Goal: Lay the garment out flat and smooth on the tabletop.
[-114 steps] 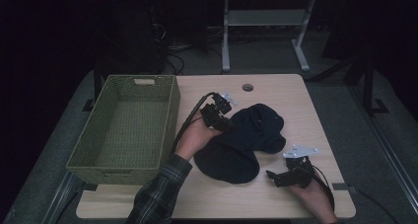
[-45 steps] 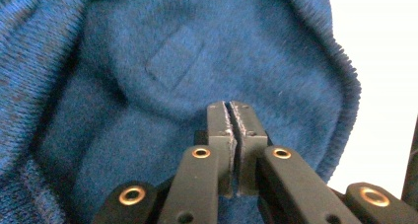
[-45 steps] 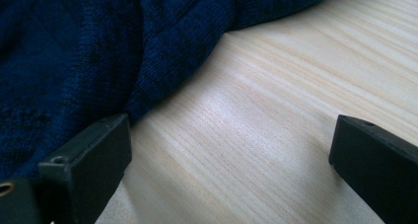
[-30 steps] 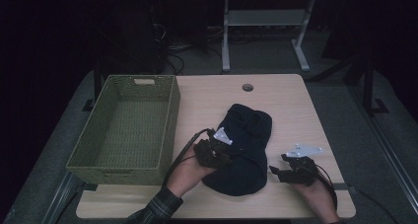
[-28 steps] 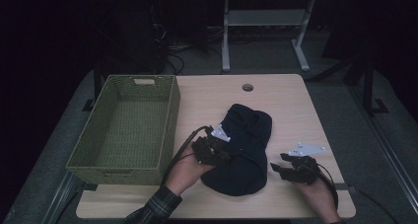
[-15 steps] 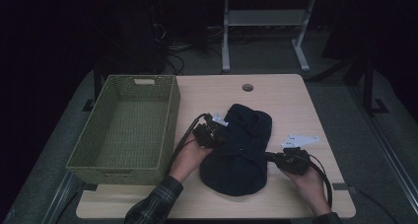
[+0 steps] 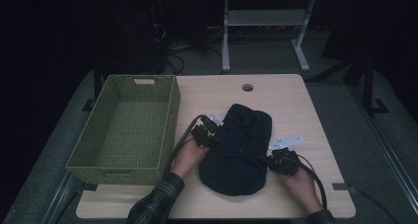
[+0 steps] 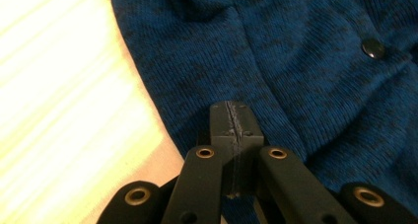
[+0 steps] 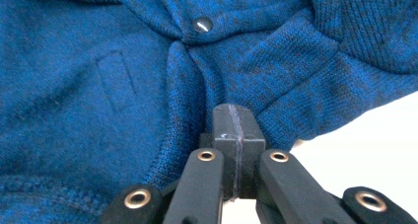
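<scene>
green woven basket (image 7: 125, 128) sits on the left part of the table (image 7: 296, 100), long axis running away from me. i see nothing inside it; its floor is bare weave.

dark blue knit garment (image 7: 239, 150) lies folded on the table, just right of the basket and apart from it, roughly centre-front. its long axis runs from the near edge up and slightly to the right; the wide rounded end is nearest me, the narrower end points toward the small round hole (image 7: 247, 87) in the tabletop.

left gripper (image 7: 206, 134) is at the garment's left edge, about midway along it, held by the left hand (image 7: 187, 157) with a plaid sleeve (image 7: 155, 204) behind. right gripper (image 7: 278, 161) is at the garment's right edge, nearer me, with its cable (image 7: 315, 182) looping back past the right hand (image 7: 298, 184).

from the high view the garment reads almost black and the jaw state is not legible. the left gripper view shows the left gripper's (image 8: 231, 120) jaws pressed flat together with no gap, tips over the blue knit beside the bright table, and a dark snap button (image 8: 372, 48). the right gripper view shows the right gripper's (image 9: 235, 123) jaws likewise closed together, tips against a fold of the knit, a silver snap (image 9: 202, 23) above and a stitched rectangle on the cloth. i can't tell whether either pinches fabric.
</scene>
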`<action>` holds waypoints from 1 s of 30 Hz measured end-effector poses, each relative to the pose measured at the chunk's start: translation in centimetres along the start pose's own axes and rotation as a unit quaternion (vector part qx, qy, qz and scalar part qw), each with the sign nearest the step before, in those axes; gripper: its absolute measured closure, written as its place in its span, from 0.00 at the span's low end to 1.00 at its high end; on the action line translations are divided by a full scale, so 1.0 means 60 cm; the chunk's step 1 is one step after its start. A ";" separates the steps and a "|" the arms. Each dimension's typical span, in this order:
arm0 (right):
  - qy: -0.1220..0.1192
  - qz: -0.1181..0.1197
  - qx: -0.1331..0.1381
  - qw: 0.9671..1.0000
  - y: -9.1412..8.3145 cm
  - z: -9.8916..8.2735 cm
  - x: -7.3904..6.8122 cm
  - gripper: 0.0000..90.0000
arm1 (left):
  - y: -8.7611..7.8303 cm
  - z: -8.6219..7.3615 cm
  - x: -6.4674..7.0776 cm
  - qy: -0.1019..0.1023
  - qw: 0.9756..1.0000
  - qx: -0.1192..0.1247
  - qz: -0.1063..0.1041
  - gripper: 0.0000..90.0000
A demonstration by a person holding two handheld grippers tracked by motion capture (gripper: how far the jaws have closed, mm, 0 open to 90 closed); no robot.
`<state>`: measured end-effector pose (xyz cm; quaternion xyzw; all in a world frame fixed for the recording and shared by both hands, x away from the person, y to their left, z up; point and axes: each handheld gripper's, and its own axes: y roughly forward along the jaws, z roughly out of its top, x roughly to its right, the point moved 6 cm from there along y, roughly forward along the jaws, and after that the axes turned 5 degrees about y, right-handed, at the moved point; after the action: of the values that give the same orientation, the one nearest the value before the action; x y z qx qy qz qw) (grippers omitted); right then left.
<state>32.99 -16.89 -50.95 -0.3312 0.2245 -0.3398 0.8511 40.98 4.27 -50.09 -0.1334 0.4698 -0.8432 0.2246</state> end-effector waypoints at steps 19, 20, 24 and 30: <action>0.002 -0.019 -0.029 0.999 -0.018 -0.016 0.013 1.00 | -0.027 -0.045 0.073 0.013 0.999 -0.008 -0.040 1.00; 0.000 -0.018 -0.033 0.999 -0.020 -0.018 0.011 1.00 | -0.028 -0.046 0.077 0.014 0.999 -0.008 -0.041 1.00; -0.006 -0.005 -0.041 0.999 -0.030 -0.030 -0.002 1.00 | -0.033 -0.053 0.094 0.023 0.999 -0.012 -0.045 1.00; -0.016 0.015 -0.049 0.999 -0.040 -0.043 -0.016 1.00 | -0.038 -0.061 0.115 0.033 0.998 -0.012 -0.051 1.00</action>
<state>29.74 -18.57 -50.81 -0.3745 0.2321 -0.3106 0.8423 32.87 4.50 -49.98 -0.1319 0.4794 -0.8520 0.1638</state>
